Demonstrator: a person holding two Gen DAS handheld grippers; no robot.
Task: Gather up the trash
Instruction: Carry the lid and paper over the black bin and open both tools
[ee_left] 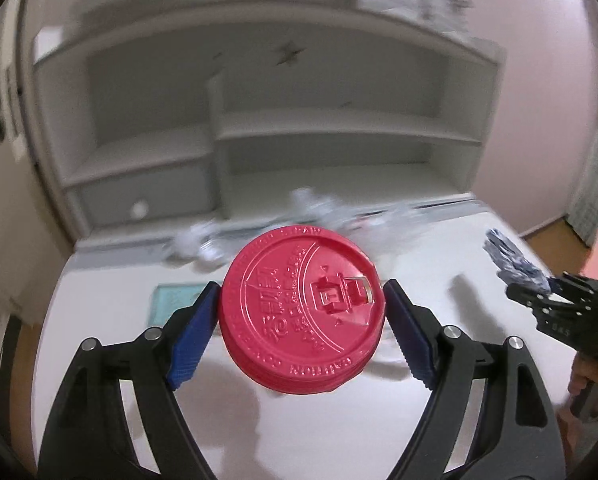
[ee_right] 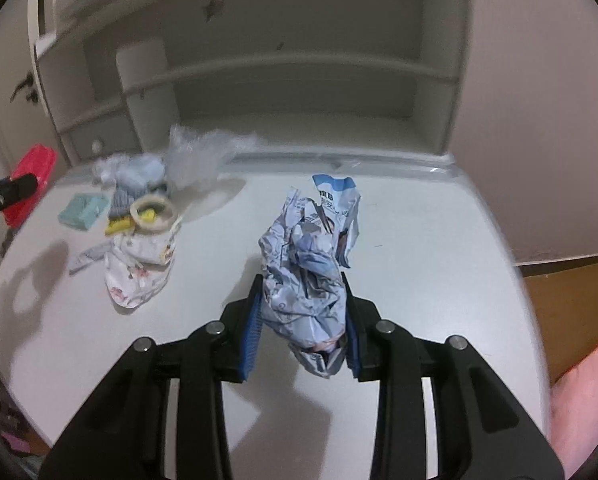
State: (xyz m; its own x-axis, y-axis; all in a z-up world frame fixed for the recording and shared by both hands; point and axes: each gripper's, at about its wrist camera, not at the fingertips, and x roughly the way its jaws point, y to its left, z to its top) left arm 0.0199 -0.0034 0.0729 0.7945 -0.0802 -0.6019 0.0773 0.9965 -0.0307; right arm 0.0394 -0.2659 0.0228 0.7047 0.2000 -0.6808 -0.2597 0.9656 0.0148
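Note:
My left gripper [ee_left: 302, 304] is shut on a red plastic cup lid [ee_left: 301, 312] and holds it above the white desk [ee_left: 439, 368]. My right gripper [ee_right: 303, 312] is shut on a crumpled blue-and-white wrapper [ee_right: 311, 264] above the desk [ee_right: 419, 260]. The wrapper [ee_left: 515, 264] and the right gripper [ee_left: 551, 304] also show at the right edge of the left wrist view. The red lid [ee_right: 31, 180] shows at the left edge of the right wrist view. A pile of trash lies at the desk's back left: clear plastic [ee_right: 203, 156], a tape ring [ee_right: 153, 212], a printed white wrapper [ee_right: 139, 272].
A teal box [ee_right: 84, 210] and a yellow item [ee_right: 117, 226] lie by the pile. A white shelf unit [ee_left: 283, 128] stands at the back of the desk. A pink wall is to the right. The wooden floor [ee_right: 571, 312] shows beyond the desk's right edge.

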